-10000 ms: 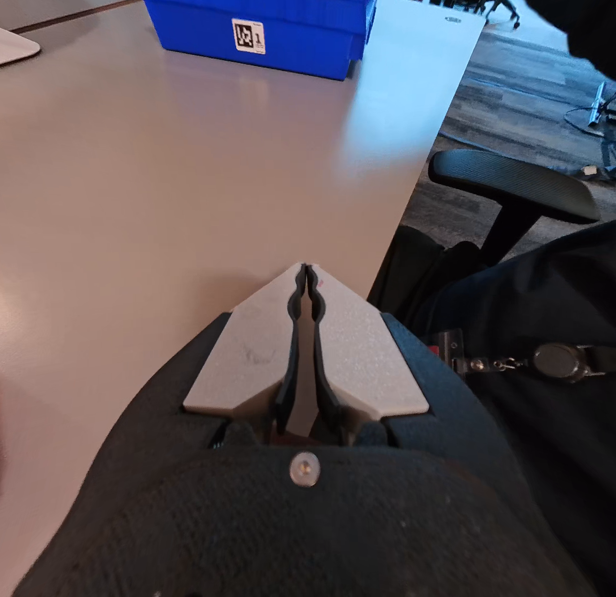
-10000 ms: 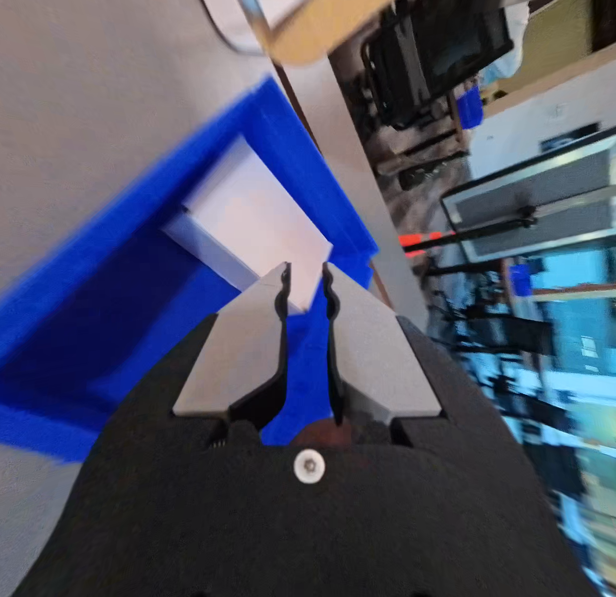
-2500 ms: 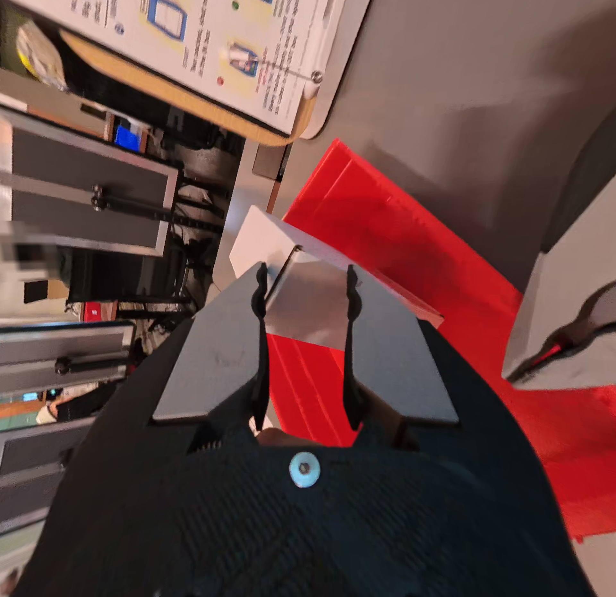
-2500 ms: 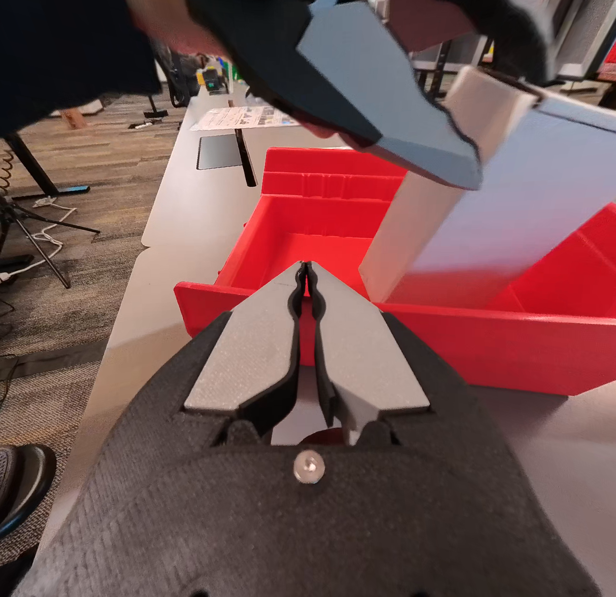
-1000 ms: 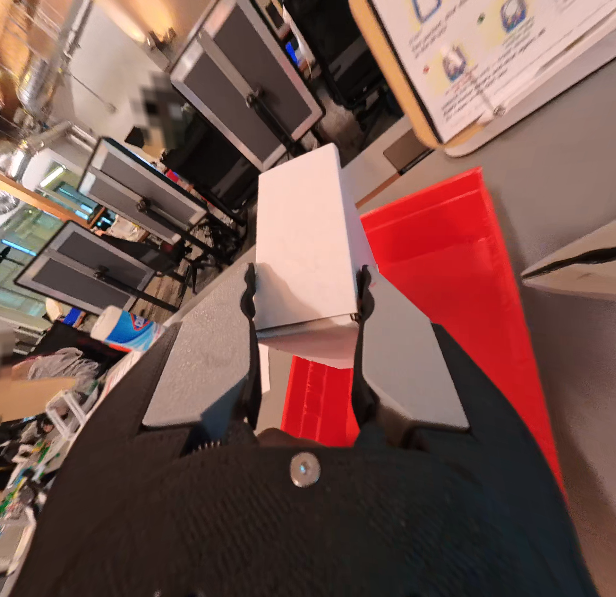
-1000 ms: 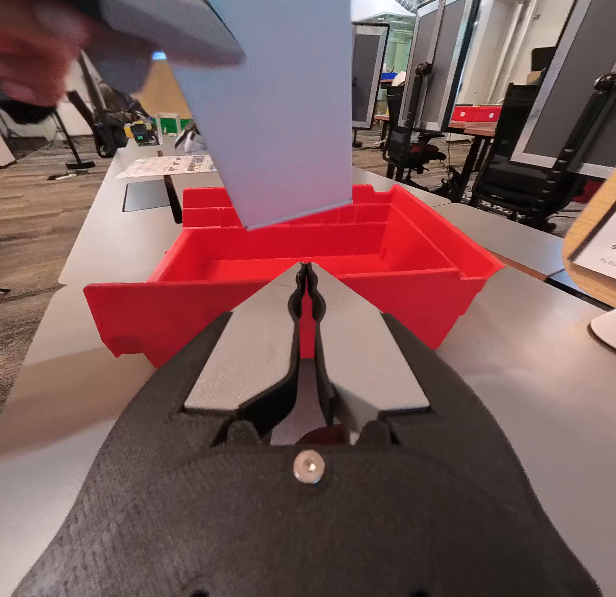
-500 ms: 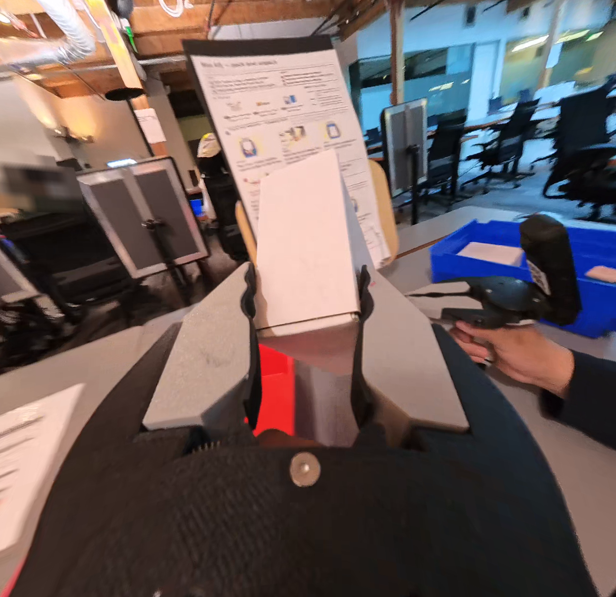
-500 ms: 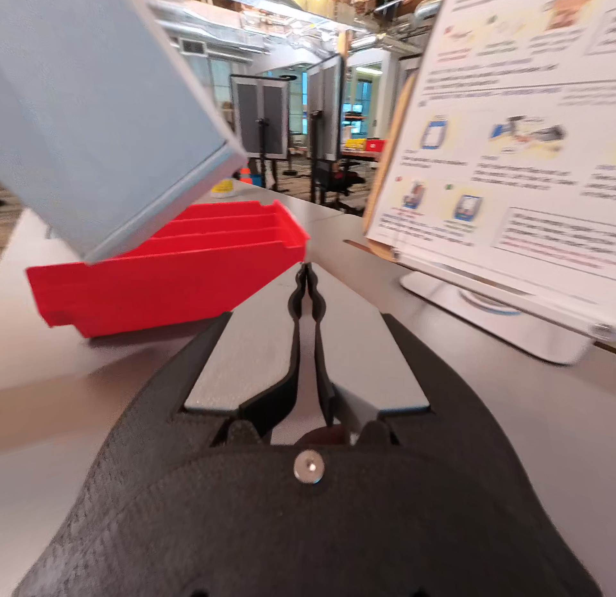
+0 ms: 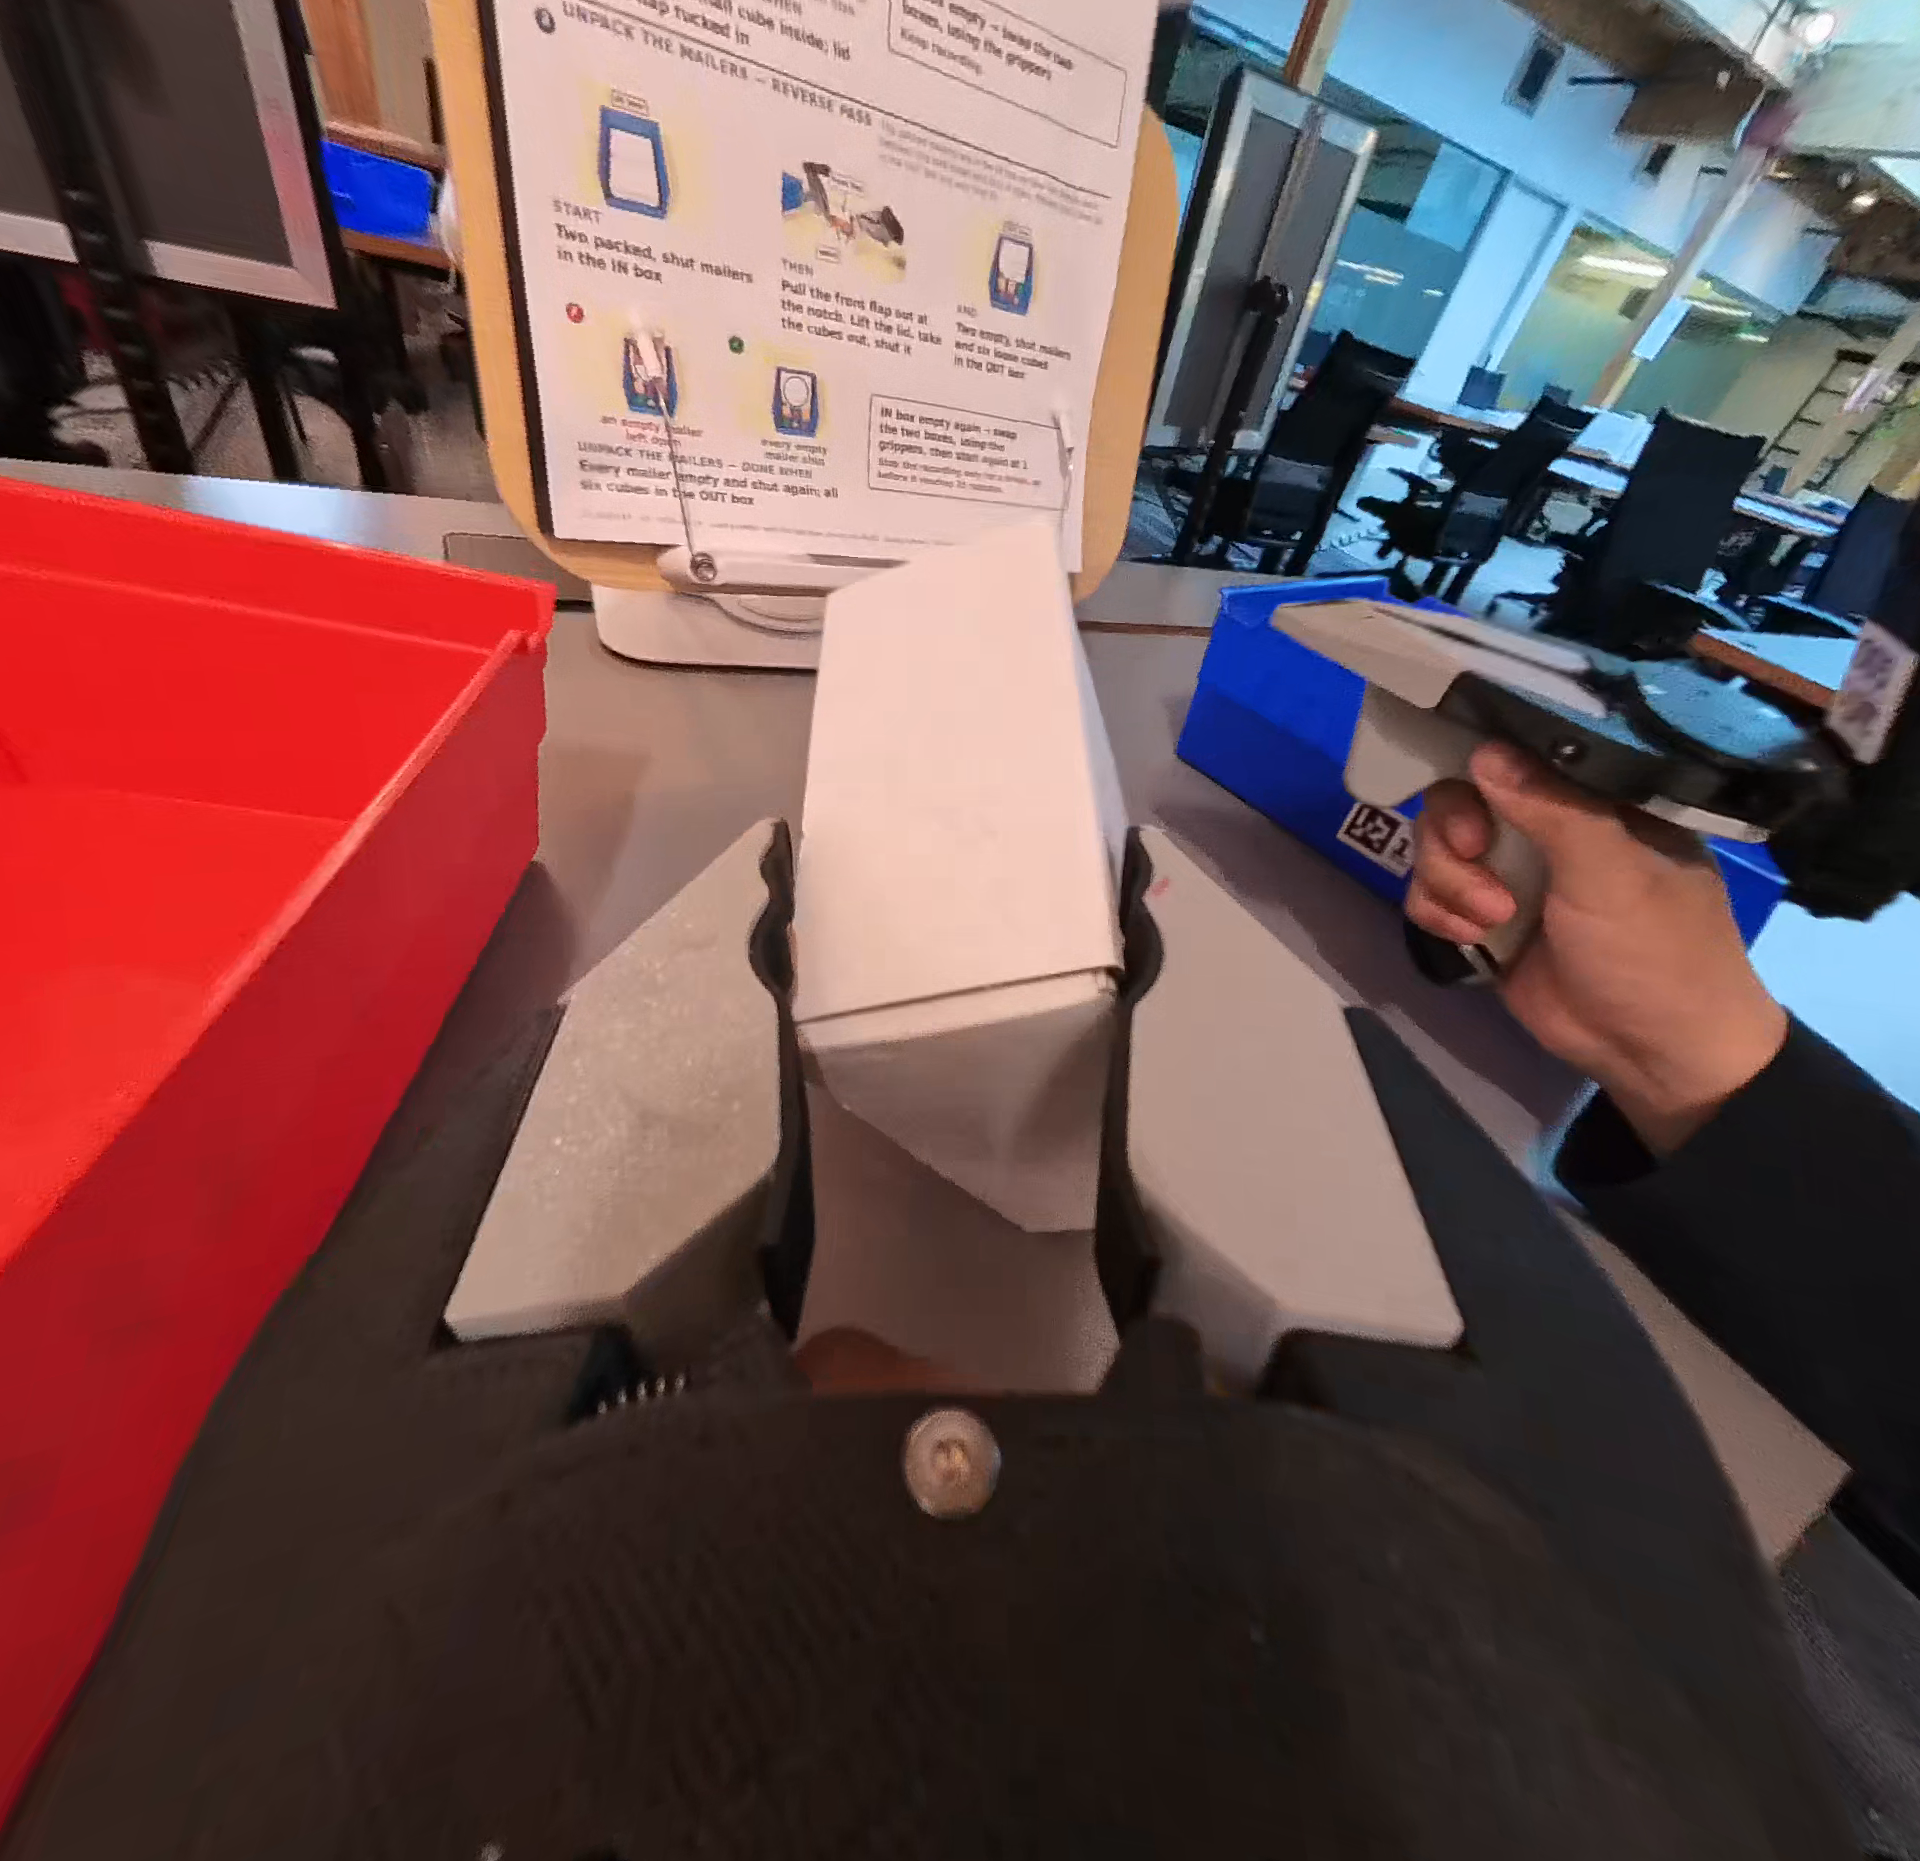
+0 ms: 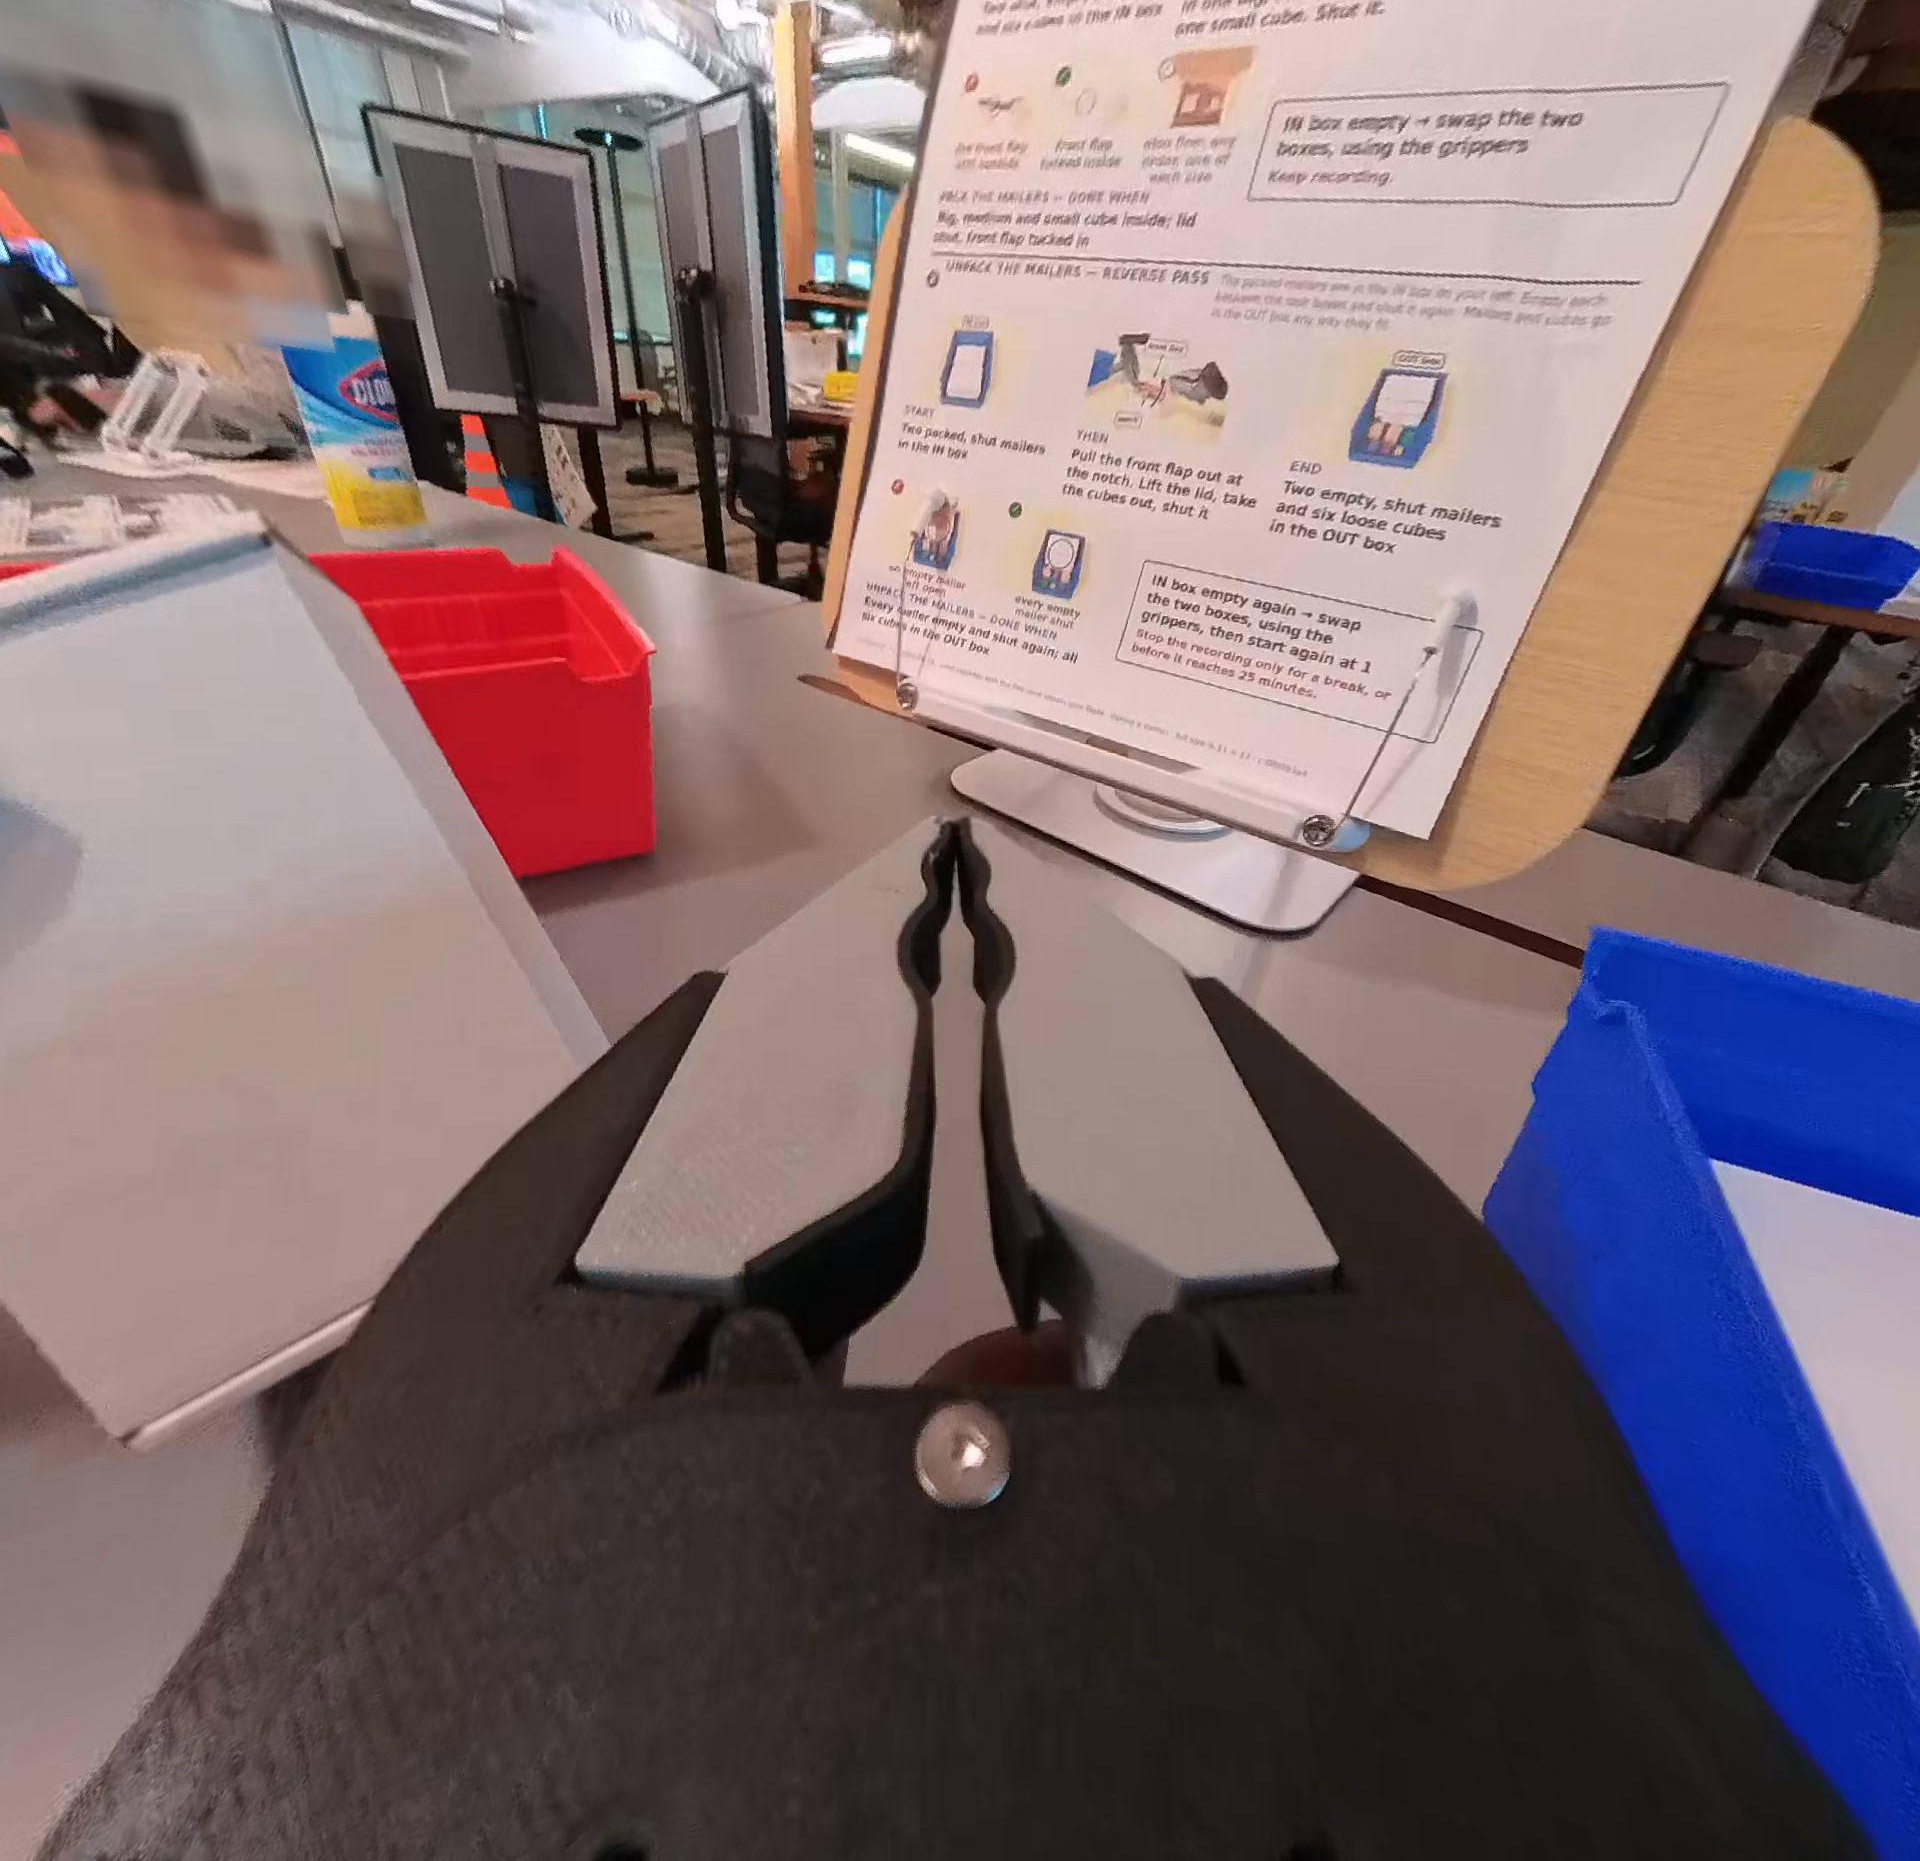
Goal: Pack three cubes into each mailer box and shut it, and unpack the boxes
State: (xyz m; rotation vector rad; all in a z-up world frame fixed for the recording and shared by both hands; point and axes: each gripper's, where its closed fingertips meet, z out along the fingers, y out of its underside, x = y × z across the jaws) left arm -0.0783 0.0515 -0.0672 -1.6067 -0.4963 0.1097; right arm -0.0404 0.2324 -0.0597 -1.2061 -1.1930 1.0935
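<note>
My left gripper [image 9: 951,855] is shut on a white mailer box [image 9: 951,772], holding it by its long sides above the grey table, between the red bin [image 9: 239,793] and the blue bin [image 9: 1278,710]. The box is shut. It also shows in the right wrist view [image 10: 208,928], large at the left. My right gripper [image 10: 953,835] is shut and empty, pointing toward the instruction stand; it shows in the left wrist view [image 9: 1455,648], held by a hand near the blue bin. The blue bin [image 10: 1683,1188] holds something white. No cubes are visible.
An instruction sheet on a wooden stand [image 9: 810,253] stands at the back of the table, also in the right wrist view [image 10: 1299,377]. The red bin [image 10: 509,689] is at the left. A wipes canister [image 10: 358,440] stands farther back. Monitors and chairs stand beyond the table.
My left gripper has swung with the mailer box from over the red bin to the middle of the table. My right gripper has turned from the red bin toward the stand and blue bin.
</note>
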